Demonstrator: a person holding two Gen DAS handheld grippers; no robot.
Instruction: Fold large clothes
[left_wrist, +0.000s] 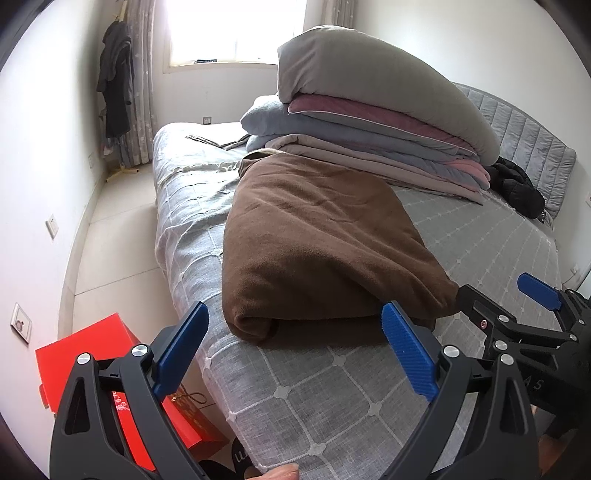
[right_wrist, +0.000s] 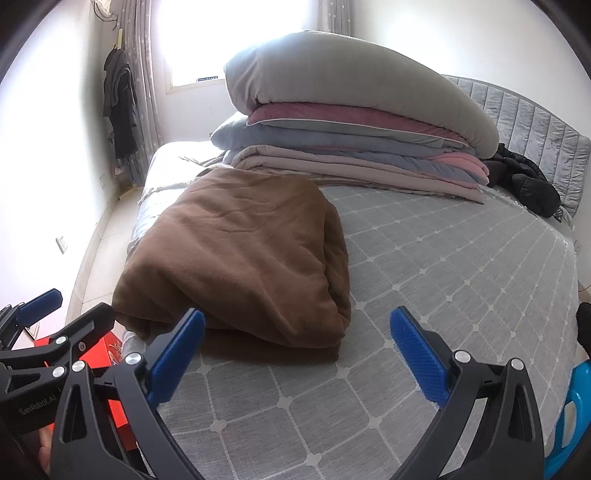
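A brown fleece garment (left_wrist: 317, 243) lies folded into a thick bundle on the grey checked bed (left_wrist: 332, 398), near its front left edge; it shows again in the right wrist view (right_wrist: 243, 254). My left gripper (left_wrist: 295, 317) hovers open just in front of the bundle's near edge, nothing between its blue pads (left_wrist: 406, 350). My right gripper (right_wrist: 297, 325) is open too, held over the bed (right_wrist: 461, 258) beside the bundle's right corner. Each gripper shows in the other's view: the right one (left_wrist: 495, 295), the left one (right_wrist: 81, 306).
A tall stack of folded quilts (left_wrist: 369, 122) fills the back of the bed, with a black jacket (left_wrist: 517, 184) by the grey headboard (left_wrist: 524, 133). A red box (left_wrist: 107, 376) stands on the floor left of the bed. Dark clothes (left_wrist: 114, 88) hang by the curtain.
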